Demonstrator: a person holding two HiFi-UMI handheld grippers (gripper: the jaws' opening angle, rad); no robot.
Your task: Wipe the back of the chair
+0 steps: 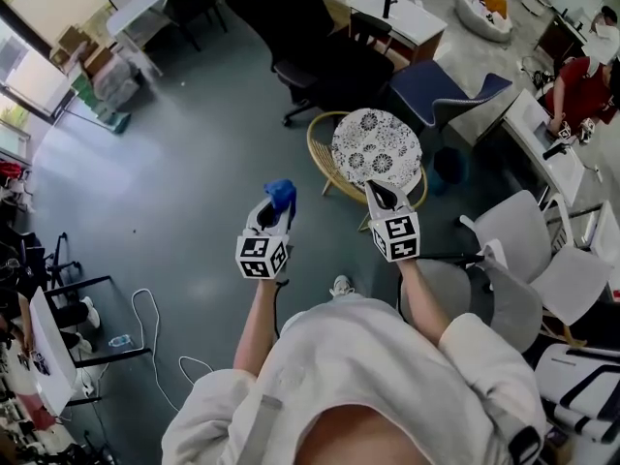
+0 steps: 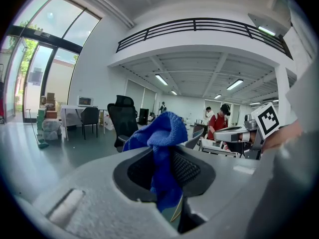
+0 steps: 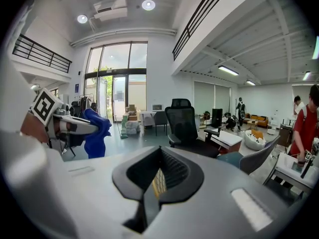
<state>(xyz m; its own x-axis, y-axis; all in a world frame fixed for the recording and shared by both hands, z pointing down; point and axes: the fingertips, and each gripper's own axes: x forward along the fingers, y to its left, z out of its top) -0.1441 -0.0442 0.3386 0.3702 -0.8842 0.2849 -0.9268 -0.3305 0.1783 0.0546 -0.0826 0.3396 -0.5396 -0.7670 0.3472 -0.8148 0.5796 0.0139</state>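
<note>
Cloth is soft and limp, clamped in your left gripper; your right gripper is closed, empty, so brace the likely light chair at 12 o'clock by its rim.

Bright, even daylight indoors; heavy fisheye on both gripper views.

Light comes from tall windows and ceiling strips; the glass blows out to white (same in the head view, top left). Grey floor shows a soft pale sheen, shadows faint. Gripper views bend hard, black at the corners. The blue cloth is sharp and saturated; the left gripper has a soft, grainy near housing.
</note>
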